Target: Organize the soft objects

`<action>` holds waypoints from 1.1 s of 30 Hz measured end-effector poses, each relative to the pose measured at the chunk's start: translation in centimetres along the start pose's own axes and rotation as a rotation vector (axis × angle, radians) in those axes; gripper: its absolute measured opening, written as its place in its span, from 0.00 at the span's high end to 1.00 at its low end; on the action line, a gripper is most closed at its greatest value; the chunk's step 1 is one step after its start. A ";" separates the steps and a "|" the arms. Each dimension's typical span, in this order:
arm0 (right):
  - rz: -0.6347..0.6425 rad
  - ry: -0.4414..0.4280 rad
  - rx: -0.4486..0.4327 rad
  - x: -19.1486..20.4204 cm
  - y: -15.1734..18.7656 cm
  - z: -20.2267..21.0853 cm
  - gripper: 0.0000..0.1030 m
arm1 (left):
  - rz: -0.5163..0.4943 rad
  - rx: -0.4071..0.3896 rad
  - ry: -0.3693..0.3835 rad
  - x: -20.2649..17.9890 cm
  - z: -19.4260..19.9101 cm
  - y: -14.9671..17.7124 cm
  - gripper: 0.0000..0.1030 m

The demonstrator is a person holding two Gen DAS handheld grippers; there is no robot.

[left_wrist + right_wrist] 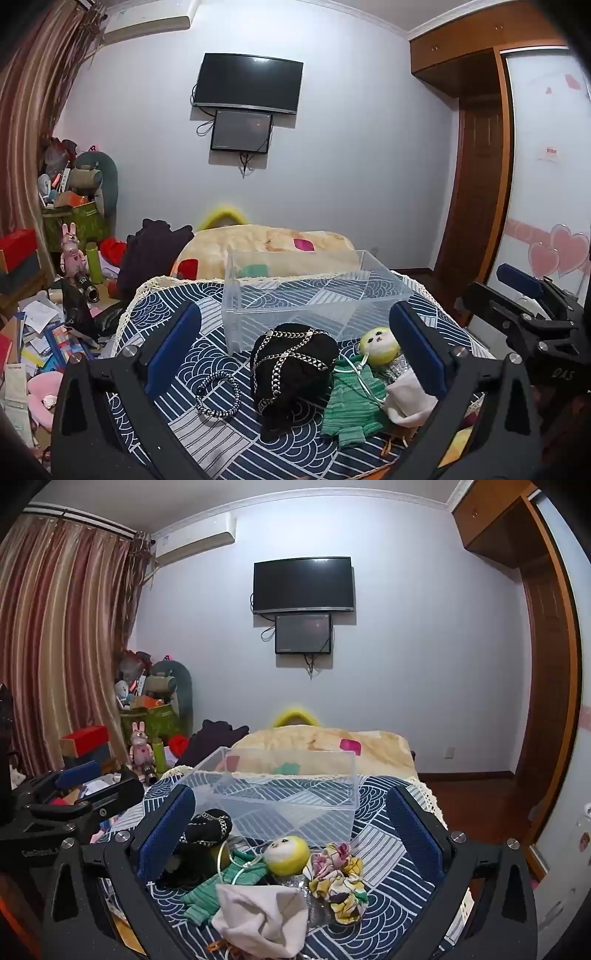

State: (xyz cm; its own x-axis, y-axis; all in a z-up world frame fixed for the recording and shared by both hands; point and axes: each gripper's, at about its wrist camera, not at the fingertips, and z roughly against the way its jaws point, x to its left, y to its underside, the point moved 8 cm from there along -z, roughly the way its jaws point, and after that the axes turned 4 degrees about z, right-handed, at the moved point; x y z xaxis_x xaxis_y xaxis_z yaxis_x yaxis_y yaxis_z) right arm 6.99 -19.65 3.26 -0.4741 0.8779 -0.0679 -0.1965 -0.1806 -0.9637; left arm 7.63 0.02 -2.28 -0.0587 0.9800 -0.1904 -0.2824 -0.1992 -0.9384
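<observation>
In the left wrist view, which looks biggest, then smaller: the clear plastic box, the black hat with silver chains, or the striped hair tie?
1. Clear plastic box, though it sits farther back.
2. Black hat with silver chains.
3. Striped black-and-white hair tie, a thin ring beside the hat.

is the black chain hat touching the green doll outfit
Touching: in the left wrist view the black chain hat overlaps the green doll outfit's left edge, no gap.
</observation>
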 end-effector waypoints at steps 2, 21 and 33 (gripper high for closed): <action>-0.001 -0.001 0.002 0.0 0.0 0.0 0.00 | -0.004 -0.004 -0.004 0.0 0.1 -0.1 0.00; -0.005 -0.009 0.002 0.2 -0.2 0.5 0.00 | -0.025 -0.030 0.004 -0.6 1.2 -0.5 0.00; -0.015 -0.012 -0.010 0.2 -0.4 0.9 0.00 | -0.027 -0.044 0.008 -0.8 1.6 -0.7 0.00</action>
State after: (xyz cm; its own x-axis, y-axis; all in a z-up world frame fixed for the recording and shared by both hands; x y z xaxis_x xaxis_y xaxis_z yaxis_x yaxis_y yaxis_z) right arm 6.21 -19.77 3.87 -0.4814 0.8751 -0.0504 -0.1952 -0.1630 -0.9671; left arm 6.36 -0.60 -1.06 -0.0441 0.9851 -0.1665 -0.2411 -0.1722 -0.9551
